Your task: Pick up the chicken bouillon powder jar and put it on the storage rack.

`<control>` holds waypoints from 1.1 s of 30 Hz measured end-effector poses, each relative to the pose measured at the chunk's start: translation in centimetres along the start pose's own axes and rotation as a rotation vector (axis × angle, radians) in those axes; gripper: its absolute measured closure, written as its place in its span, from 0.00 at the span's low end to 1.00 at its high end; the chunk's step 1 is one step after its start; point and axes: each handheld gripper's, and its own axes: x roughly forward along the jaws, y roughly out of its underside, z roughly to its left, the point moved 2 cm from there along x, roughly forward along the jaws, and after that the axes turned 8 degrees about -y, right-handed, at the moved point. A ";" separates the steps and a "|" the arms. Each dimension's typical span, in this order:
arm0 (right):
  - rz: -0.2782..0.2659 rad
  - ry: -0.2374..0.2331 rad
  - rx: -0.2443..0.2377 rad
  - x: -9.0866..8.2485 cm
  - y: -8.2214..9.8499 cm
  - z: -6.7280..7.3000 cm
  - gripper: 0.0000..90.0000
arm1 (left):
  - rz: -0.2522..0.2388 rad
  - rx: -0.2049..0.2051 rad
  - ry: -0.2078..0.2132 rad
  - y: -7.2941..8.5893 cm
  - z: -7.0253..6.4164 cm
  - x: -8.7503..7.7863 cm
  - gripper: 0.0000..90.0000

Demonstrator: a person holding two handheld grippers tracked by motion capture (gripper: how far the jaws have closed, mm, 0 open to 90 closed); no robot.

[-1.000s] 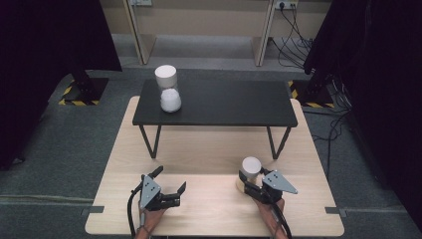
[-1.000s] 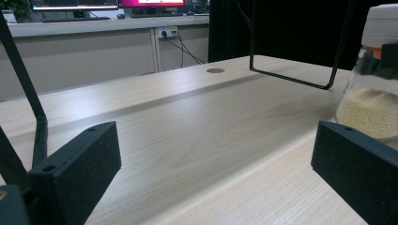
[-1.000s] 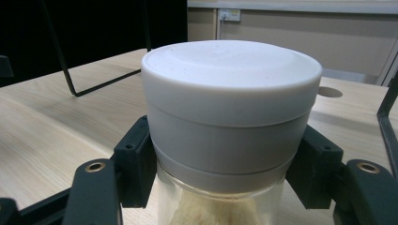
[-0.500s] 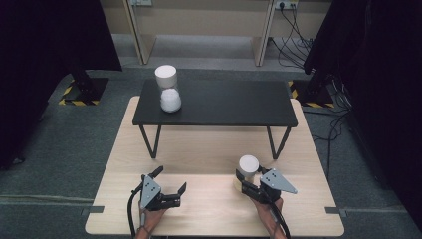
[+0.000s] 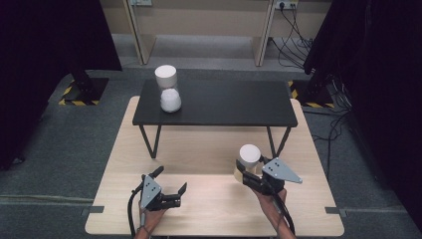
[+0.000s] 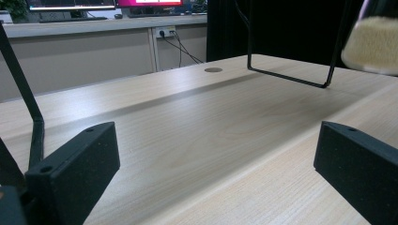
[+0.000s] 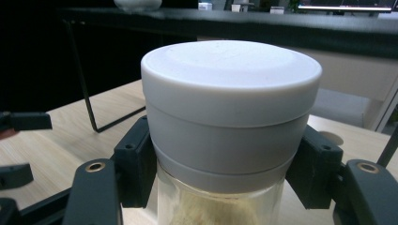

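So on my end the right gripper (image 5: 249, 172) had its jaws clamped around a sand timer (image 5: 247, 160), the kind with a white cap and pale yellowish sand in a clear glass body. In the right gripper view the black pads (image 7: 136, 161) sat on either side of the glass just under the cap, pressing against it, and the timer stood pretty much upright. From the high view it was over the near right part of the light wooden table (image 5: 209, 149), just in front of the right leg of the small black bench (image 5: 224, 102) that stands across the far half of the table.

The left gripper (image 5: 171, 186) was down low at the near left of the table with its jaws spread wide apart and nothing between them, just bare wood grain between the two pads (image 6: 75, 173) in the left gripper view. The held timer's sandy bulb poked into the top right corner of that view.

There was also a second sand timer (image 5: 168, 89) standing upright on the left end of the black bench, white caps and white sand in the lower bulb, well apart from both grippers.
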 end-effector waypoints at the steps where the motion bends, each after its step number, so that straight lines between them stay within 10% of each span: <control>1: 0.002 -0.004 0.002 0.0 -0.5 -0.2 0.39 | 0.000 0.000 0.000 0.0 0.0 0.0 0.00; 21: -0.020 0.033 0.029 -1.4 -12.3 -2.7 0.39 | -0.002 -0.003 -0.001 0.0 0.0 0.0 0.00; 33: -0.007 0.127 0.036 2.1 -15.7 -3.4 0.39 | -0.005 0.005 0.003 0.0 0.0 0.0 0.00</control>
